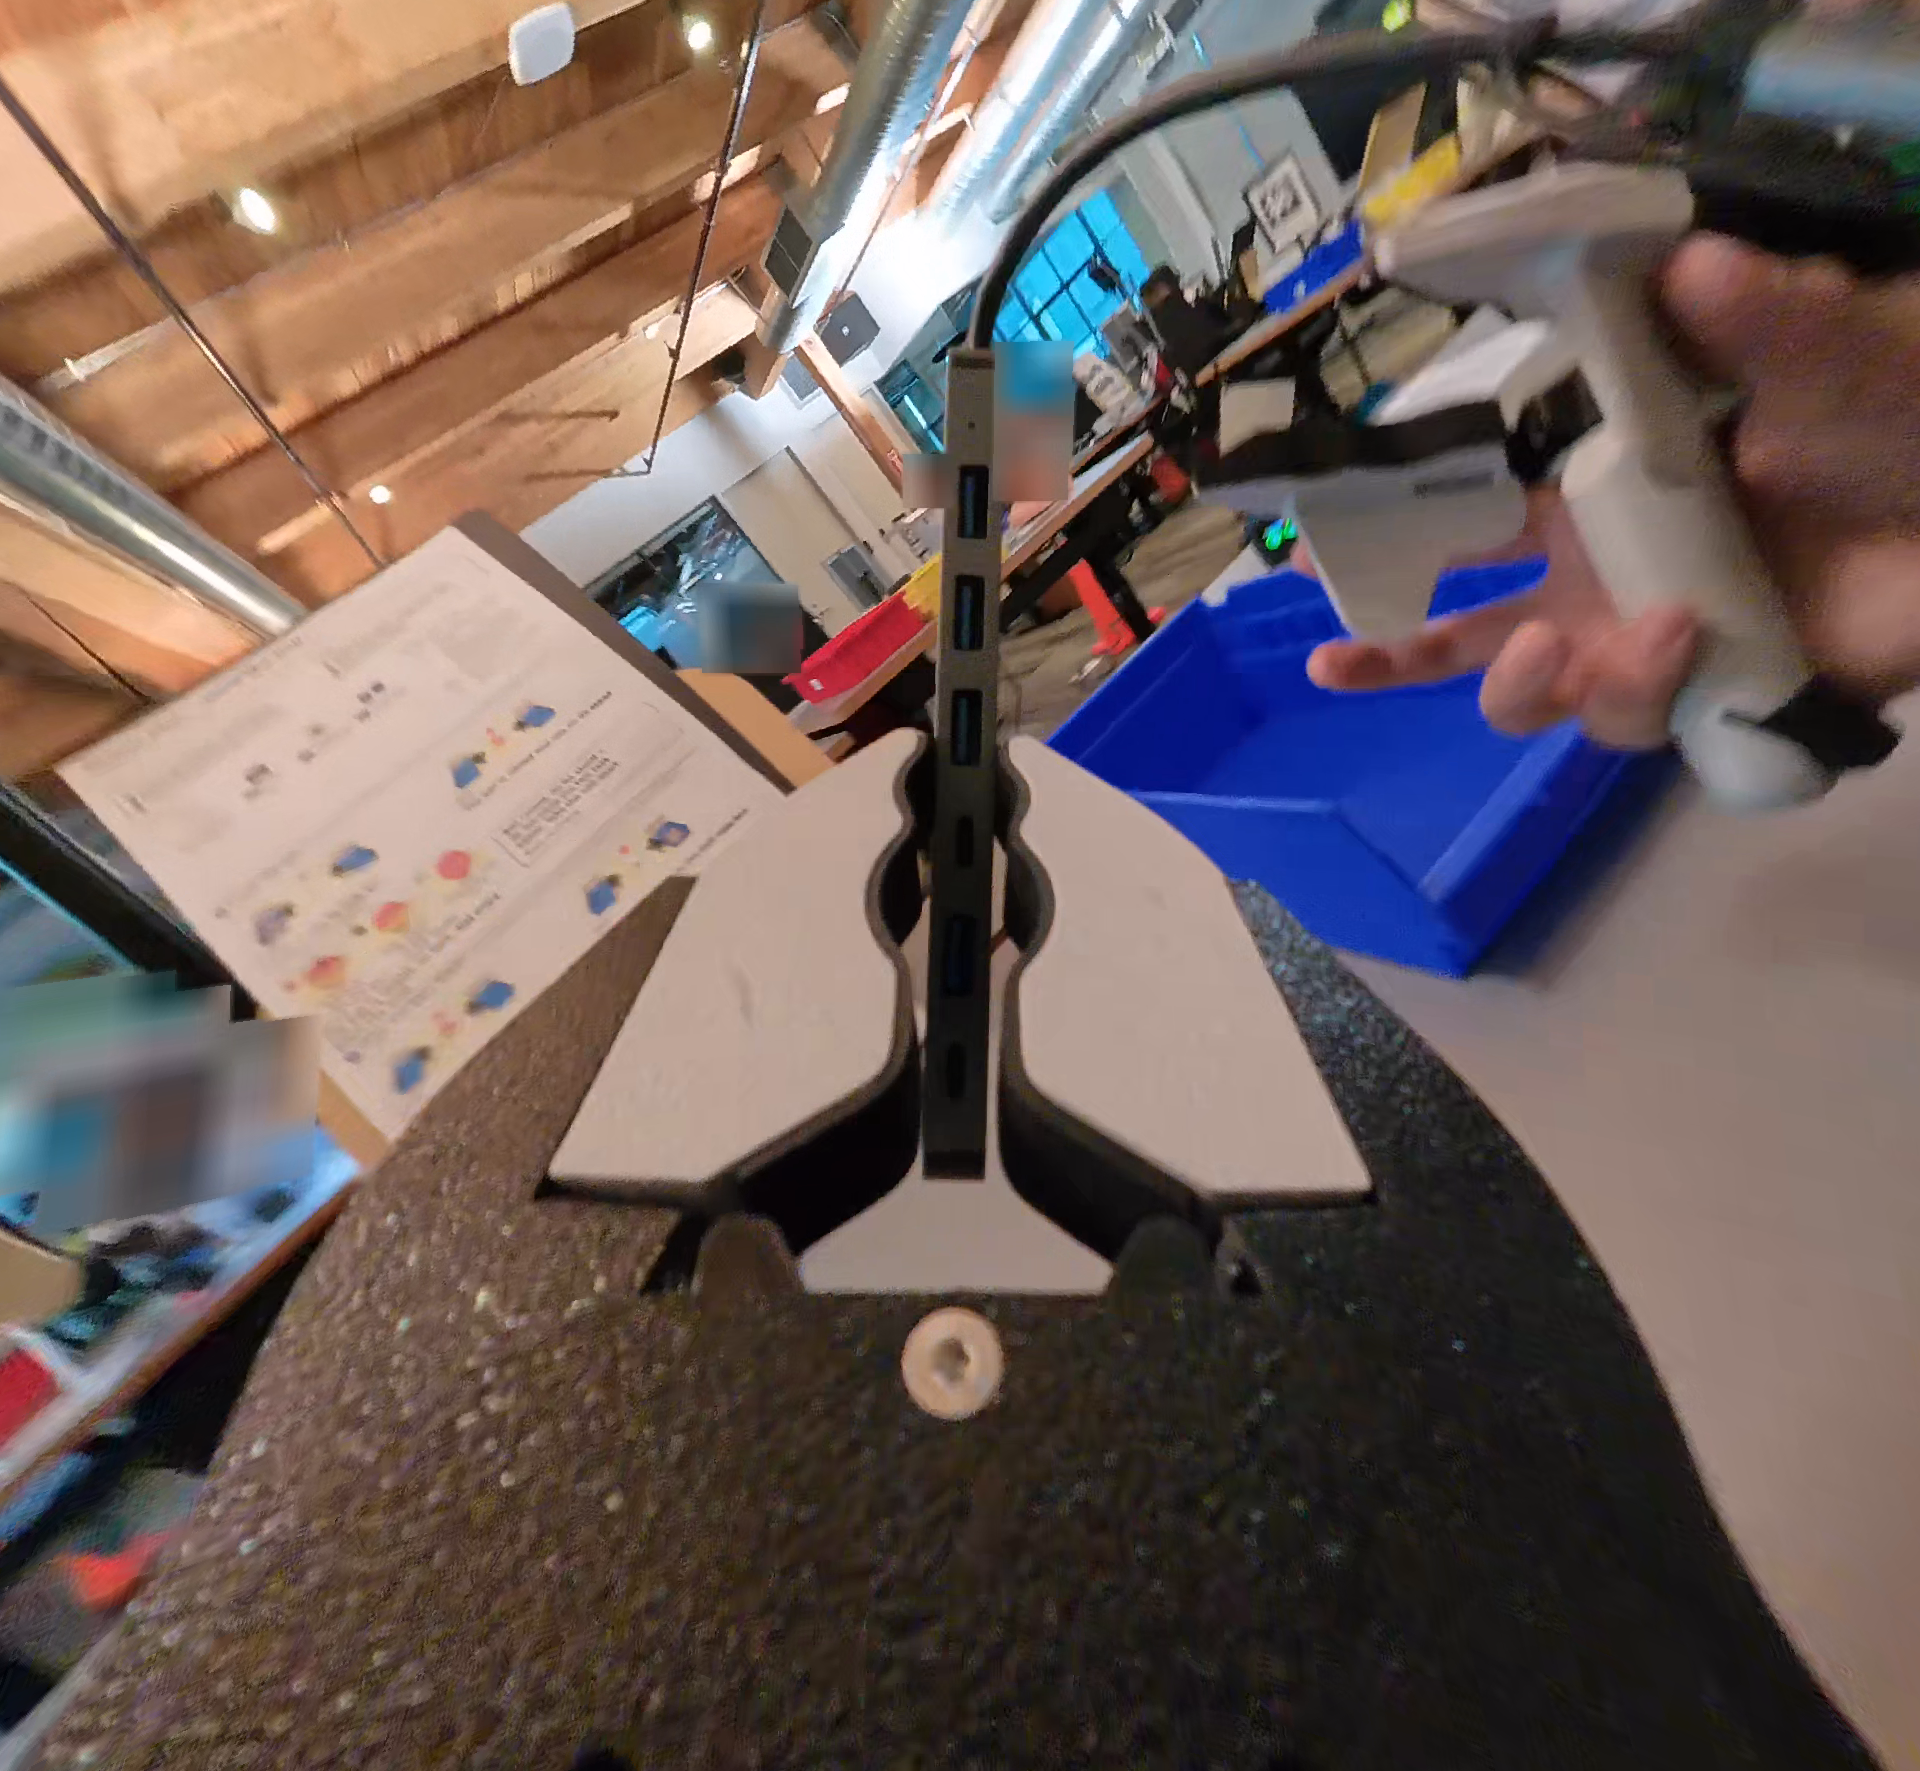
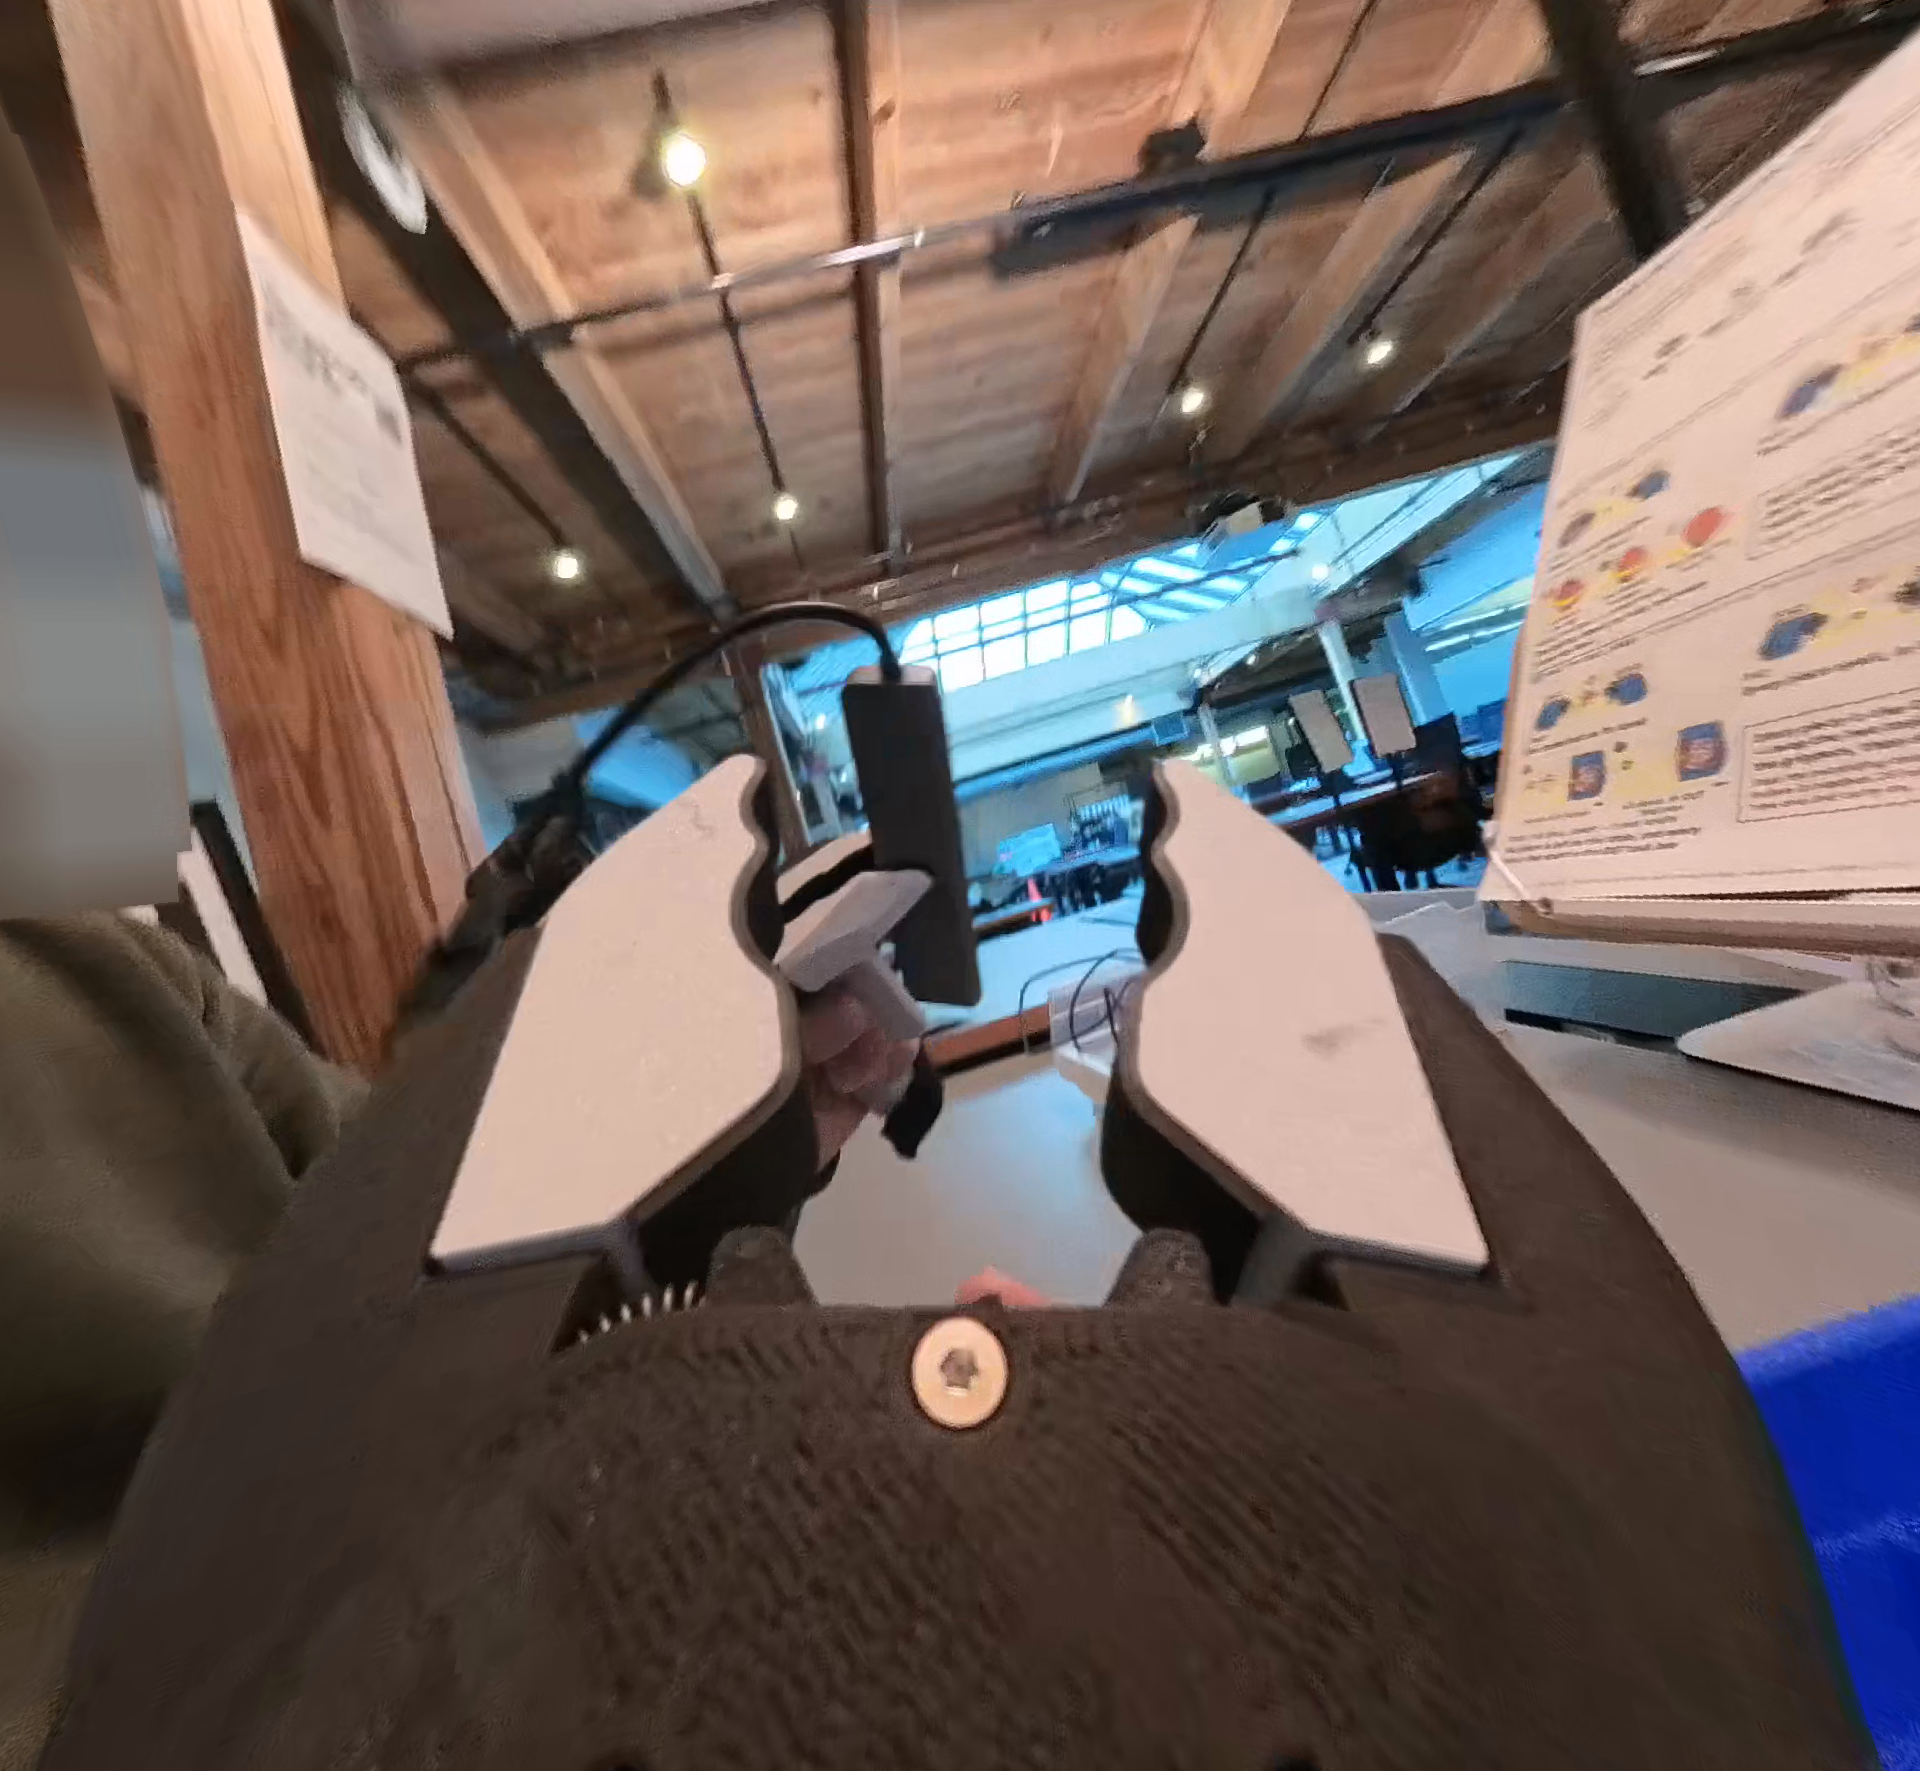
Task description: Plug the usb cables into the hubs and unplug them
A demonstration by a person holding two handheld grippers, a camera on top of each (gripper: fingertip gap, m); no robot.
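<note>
My left gripper (image 1: 968,750) is shut on a slim grey USB hub (image 1: 966,599) and holds it upright, its row of ports facing the camera with nothing plugged in. The hub's dark cable (image 1: 1091,152) arcs from its top up to the right. My right gripper (image 2: 956,786) is open and empty. In the right wrist view the hub (image 2: 914,838) stands a little beyond its fingertips, held in the left gripper's fingers (image 2: 852,921). The right gripper also shows, blurred, in the left wrist view (image 1: 1455,474), held by a hand at the upper right.
A blue bin (image 1: 1299,786) sits on the grey table (image 1: 1662,1150) to the right of the hub. A propped instruction sheet (image 1: 416,807) stands to the left; it also shows in the right wrist view (image 2: 1714,578). A wooden post (image 2: 260,578) is at the left. There is about 12 cm between the tips of the two grippers.
</note>
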